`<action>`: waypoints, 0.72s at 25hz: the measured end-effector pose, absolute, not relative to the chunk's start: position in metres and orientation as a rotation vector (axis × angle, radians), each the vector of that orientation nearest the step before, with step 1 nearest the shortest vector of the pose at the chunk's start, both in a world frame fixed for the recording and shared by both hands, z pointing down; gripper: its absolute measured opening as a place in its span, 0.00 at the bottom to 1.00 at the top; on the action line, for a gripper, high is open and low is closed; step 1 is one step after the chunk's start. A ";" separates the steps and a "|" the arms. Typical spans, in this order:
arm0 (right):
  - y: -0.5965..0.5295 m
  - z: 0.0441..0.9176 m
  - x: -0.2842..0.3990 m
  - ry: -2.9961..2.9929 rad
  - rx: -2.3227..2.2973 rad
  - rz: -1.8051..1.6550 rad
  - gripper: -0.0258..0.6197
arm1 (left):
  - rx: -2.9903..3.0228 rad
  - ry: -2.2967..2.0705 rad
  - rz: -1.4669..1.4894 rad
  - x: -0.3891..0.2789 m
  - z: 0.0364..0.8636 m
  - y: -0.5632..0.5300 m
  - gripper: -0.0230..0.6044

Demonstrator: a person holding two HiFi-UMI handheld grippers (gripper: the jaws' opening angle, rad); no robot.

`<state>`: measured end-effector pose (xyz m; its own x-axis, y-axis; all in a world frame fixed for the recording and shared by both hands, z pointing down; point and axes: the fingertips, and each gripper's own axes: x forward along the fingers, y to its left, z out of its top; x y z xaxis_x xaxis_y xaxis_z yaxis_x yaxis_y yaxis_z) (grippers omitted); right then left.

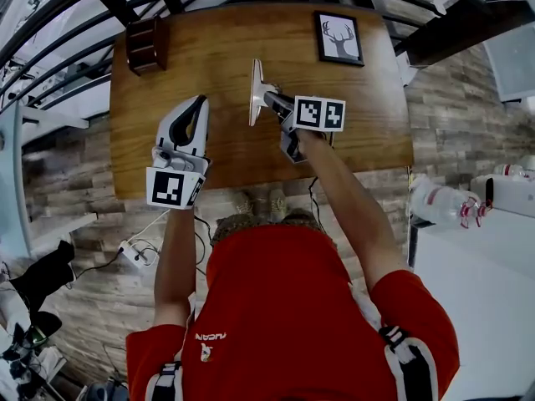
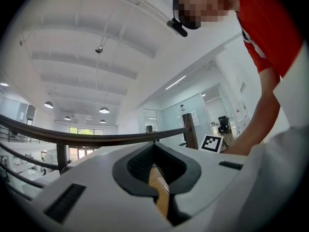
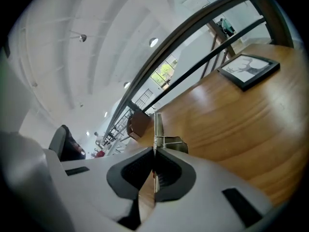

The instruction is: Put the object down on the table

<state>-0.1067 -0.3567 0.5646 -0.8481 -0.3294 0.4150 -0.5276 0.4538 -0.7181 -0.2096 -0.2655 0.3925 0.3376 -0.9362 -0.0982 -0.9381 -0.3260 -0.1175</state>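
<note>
Right gripper (image 3: 153,154) jaws clamped on thin silver metal plate (image 3: 157,127), above brown wooden table (image 3: 227,129); black-framed deer picture (image 3: 248,69) far right.

Thin silvery plate (image 1: 254,94) (metal, seemingly) held upright above the table (image 1: 226,48).

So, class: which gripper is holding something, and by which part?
Right gripper pinches the metal object by a thin flat edge; left gripper holds nothing.

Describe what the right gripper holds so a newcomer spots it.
Mid wooden table, the right gripper is shut on a thin silver metal piece held on edge. It's the only shiny metal there; the framed deer picture and dark wooden stand sit at the far corners.
</note>
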 end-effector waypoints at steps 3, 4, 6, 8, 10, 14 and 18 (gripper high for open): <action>-0.360 0.574 -0.109 -2.455 0.736 1.395 0.08 | -2.444 1.729 0.014 -0.212 0.395 -0.268 0.05; -0.361 0.577 -0.110 -2.444 0.732 1.407 0.08 | -2.445 1.731 0.011 -0.212 0.396 -0.268 0.05; -0.361 0.584 -0.111 -2.417 0.717 1.428 0.08 | -2.446 1.737 0.008 -0.212 0.398 -0.268 0.05; -0.361 0.590 -0.112 -2.391 0.699 1.452 0.08 | -2.448 1.741 0.005 -0.211 0.399 -0.268 0.05; -0.362 0.595 -0.114 -2.372 0.684 1.468 0.08 | -2.450 1.740 0.004 -0.210 0.401 -0.267 0.05; -0.364 0.604 -0.114 -2.335 0.692 1.509 0.08 | -2.449 1.743 0.002 -0.210 0.402 -0.266 0.05; -0.367 0.608 -0.112 -2.308 0.716 1.549 0.08 | -2.447 1.751 -0.003 -0.210 0.403 -0.266 0.05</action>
<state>-0.1119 -0.3671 0.6084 -0.8410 -0.2493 0.4801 -0.5388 0.3061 -0.7849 -0.2102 -0.2655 0.4027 0.3257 -0.9425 -0.0755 -0.9422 -0.3168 -0.1089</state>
